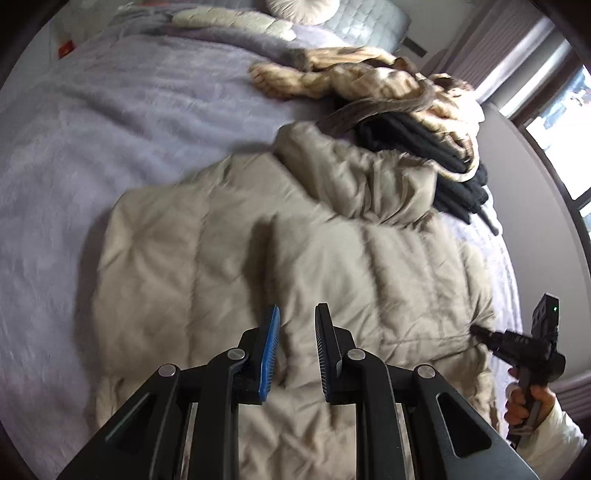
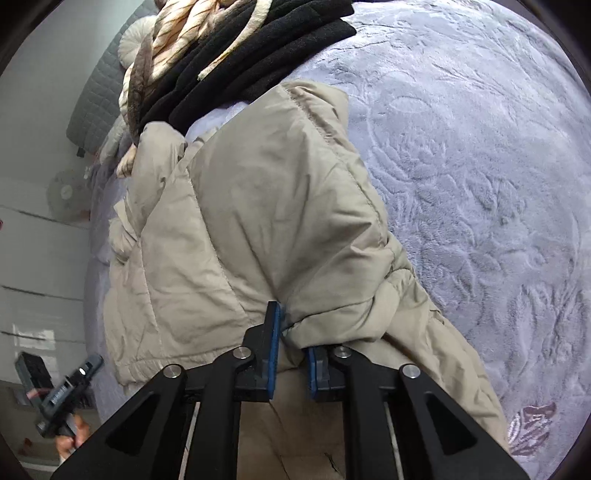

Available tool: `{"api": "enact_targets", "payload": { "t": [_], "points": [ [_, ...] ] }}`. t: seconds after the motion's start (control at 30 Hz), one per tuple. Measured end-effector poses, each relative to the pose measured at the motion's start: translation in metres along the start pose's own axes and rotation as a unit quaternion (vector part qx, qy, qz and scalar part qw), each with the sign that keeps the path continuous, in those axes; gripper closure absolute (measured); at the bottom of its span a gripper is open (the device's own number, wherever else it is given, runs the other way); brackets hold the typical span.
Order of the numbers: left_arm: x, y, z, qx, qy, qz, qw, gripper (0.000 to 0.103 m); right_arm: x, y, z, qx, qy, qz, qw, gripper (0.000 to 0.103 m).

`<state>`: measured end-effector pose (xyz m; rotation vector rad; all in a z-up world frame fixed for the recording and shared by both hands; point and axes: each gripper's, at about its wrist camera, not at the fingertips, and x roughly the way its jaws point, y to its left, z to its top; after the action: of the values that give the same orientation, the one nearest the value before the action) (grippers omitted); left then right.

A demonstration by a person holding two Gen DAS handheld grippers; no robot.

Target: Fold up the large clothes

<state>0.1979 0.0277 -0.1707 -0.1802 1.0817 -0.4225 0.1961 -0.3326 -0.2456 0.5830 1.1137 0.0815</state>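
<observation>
Right claw [image 2: 291,354] grips the coat [image 2: 258,206] fold; carry it across evenly, while the open left claw [image 1: 296,354] above pins.

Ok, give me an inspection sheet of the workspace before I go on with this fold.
Surface: bed with a lavender embossed blanket.
Job's things: beige puffer coat spread on the bed, one part folded over.
Clutter: black garments and a striped cream fabric piled at the coat's far end; a round cushion and a grey quilted headboard beyond.
Grippers: left claw open, above the coat, holding nothing; right claw closed on a fold of the coat.
Cables: nothing seen.
Surroundings: window, a fan.
</observation>
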Motion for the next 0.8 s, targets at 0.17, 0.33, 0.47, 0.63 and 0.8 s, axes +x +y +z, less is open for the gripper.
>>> {"api": "enact_targets", "payload": {
  "t": [0.17,0.33,0.47,0.63,0.8],
  "points": [
    [0.032,-0.021,0.018,0.015,0.0,0.023,0.9996,0.082,-0.064,0.033,-0.006,-0.12,-0.071,-0.008,0.99,0.039],
    [0.061,-0.016,0.014,0.006,0.023,0.058,0.998,0.082,-0.055,-0.017,0.054,0.012,-0.103,0.02,0.994,0.034],
    [0.067,-0.008,0.012,-0.012,0.021,0.065,0.9976,0.082,0.002,-0.075,0.08,0.177,-0.038,0.11,0.977,0.076],
    [0.084,-0.004,0.003,-0.011,0.022,0.076,0.9968,0.082,0.018,-0.039,0.091,0.038,-0.044,0.028,0.998,0.09],
    [0.092,-0.004,-0.003,-0.006,0.017,0.078,0.9968,0.082,0.032,-0.058,0.088,0.048,-0.043,-0.011,0.998,0.084]
  ]
}}
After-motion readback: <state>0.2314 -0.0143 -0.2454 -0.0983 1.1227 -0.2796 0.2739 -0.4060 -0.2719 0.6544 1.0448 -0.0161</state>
